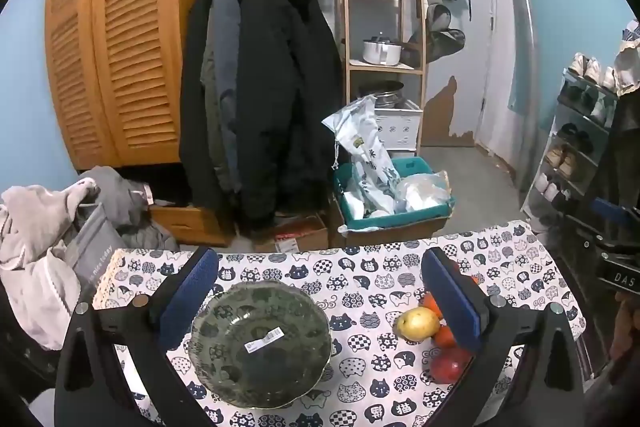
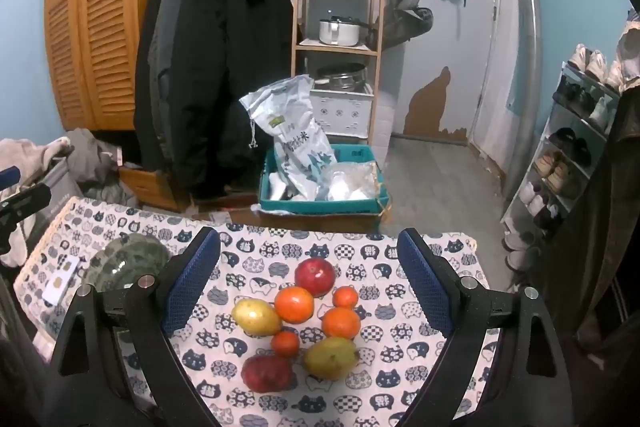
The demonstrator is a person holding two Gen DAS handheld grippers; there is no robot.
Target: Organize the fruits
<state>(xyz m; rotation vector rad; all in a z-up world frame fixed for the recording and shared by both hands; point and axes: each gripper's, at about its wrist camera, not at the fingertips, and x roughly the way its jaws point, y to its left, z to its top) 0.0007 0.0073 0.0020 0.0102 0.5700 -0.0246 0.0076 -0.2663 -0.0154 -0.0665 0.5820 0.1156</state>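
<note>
Blue-padded fingers of the right gripper (image 2: pixel 308 267) stand spread and empty above a cluster of loose fruit on the cat-print tablecloth (image 2: pixel 400 355). To the left, the left gripper (image 1: pixel 320 291), likewise released, frames an empty dark green patterned glass bowl (image 1: pixel 260 343). Round fruit could roll off if nudged by a descending pad. Counted: two red apples (image 2: pixel 315 277), four orange tangerines (image 2: pixel 294 304), one yellow fruit (image 2: pixel 256 317), possibly a lemon, and one green-yellow mango (image 2: pixel 330 357).
</note>
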